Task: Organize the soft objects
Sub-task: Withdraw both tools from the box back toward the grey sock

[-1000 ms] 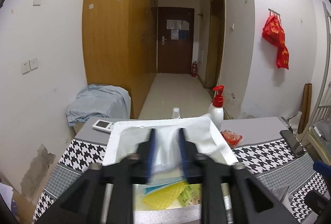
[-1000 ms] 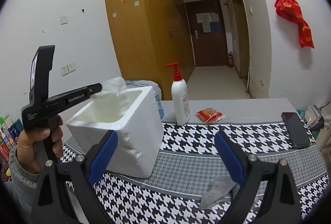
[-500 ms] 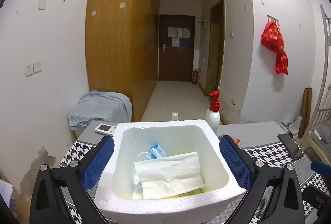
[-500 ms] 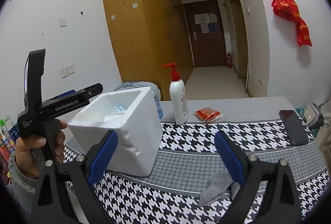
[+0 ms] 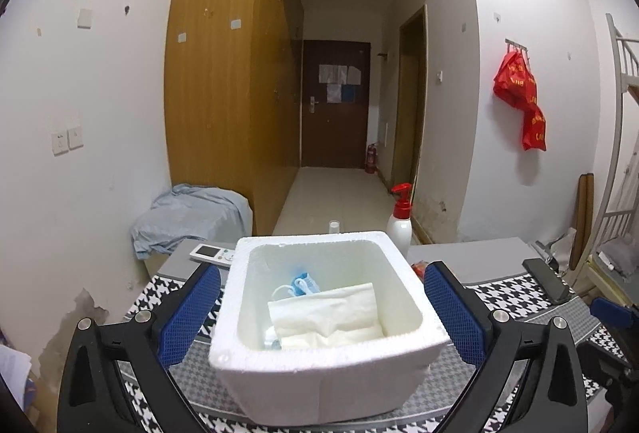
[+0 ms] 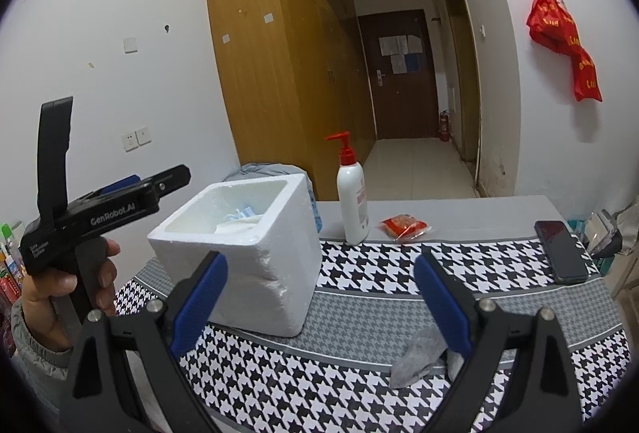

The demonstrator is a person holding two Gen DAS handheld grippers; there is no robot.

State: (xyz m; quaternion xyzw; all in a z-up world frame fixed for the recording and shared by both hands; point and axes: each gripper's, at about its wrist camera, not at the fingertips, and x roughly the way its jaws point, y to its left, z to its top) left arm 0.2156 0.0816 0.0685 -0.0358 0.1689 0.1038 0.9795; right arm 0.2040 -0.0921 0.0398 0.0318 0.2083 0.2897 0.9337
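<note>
A white foam box (image 5: 327,365) stands on the houndstooth table (image 6: 399,273). Inside it lie a white folded tissue (image 5: 327,313) and a blue face mask (image 5: 305,281). My left gripper (image 5: 321,271) is open, its blue pads wide on either side of the box's near end, with nothing held. A hand holds its black body (image 6: 108,211) left of the box in the right wrist view. My right gripper (image 6: 319,261) is open and empty above the table. A grey sock (image 6: 419,357) lies on the cloth under its right finger.
Behind the box are a white pump bottle with a red top (image 6: 353,201), a red packet (image 6: 405,227) and a white remote (image 5: 209,253). A black phone (image 6: 561,251) lies at the right. A grey-blue cloth (image 5: 187,217) drapes something by the wall.
The left gripper opened and let go of the white tissue, which now lies in the box. The left gripper then drew back from the box. The right gripper stayed open.
</note>
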